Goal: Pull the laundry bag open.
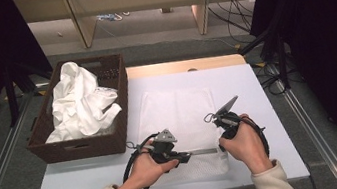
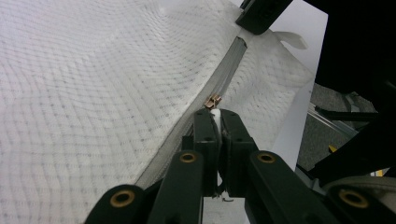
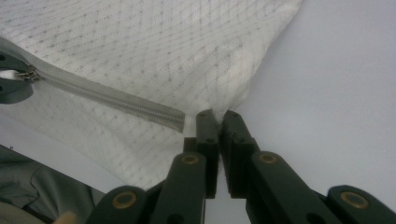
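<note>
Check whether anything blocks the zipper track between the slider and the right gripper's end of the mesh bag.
Nothing visible does. The left gripper is shut on the pull tab at the slider; the zipper lies flat and bare up to the bag edge, which the right gripper pinches.

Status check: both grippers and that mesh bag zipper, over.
Left gripper shut on zipper pull. Right gripper shut on mesh bag edge. Zipper path unobstructed.

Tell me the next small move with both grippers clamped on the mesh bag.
Probably draw the left gripper along the zipper, away from the right gripper: it pinches the zipper pull, while the right pins the mesh bag at the zipper's end.
</note>
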Action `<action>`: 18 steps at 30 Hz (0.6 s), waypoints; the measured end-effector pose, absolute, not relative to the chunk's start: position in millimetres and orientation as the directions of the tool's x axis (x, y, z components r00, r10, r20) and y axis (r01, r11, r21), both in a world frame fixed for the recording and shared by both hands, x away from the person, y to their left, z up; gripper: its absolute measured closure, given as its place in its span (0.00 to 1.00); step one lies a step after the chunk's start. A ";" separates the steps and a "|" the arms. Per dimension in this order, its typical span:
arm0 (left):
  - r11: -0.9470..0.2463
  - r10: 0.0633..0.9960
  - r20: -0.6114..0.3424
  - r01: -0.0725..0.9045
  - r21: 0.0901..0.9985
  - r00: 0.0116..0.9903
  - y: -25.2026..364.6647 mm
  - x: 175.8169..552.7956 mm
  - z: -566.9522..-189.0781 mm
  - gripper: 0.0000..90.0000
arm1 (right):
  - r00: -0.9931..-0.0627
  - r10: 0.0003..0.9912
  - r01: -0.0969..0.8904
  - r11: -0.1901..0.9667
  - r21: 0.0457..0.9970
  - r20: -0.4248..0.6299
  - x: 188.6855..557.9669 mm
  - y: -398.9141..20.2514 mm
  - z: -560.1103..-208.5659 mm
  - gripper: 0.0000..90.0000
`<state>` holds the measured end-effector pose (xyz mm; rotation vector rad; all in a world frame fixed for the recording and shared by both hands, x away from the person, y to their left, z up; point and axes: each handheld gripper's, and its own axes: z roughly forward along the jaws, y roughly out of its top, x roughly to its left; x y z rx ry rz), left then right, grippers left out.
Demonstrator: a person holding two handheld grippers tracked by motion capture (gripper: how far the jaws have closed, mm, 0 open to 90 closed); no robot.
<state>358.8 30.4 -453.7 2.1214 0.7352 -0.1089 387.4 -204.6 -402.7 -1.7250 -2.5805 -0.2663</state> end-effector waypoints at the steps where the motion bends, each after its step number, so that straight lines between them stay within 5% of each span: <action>1: -0.447 0.466 -0.333 0.543 0.711 0.819 31.3 358.6 -454.3 0.96 | -0.388 0.916 0.918 0.375 0.127 0.100 387.5 -204.7 -403.5 0.97; 18: -0.428 0.488 -0.340 0.560 0.709 0.804 44.0 356.2 -454.5 0.96 | -0.373 0.916 0.925 0.354 0.134 0.152 387.6 -208.2 -402.5 0.97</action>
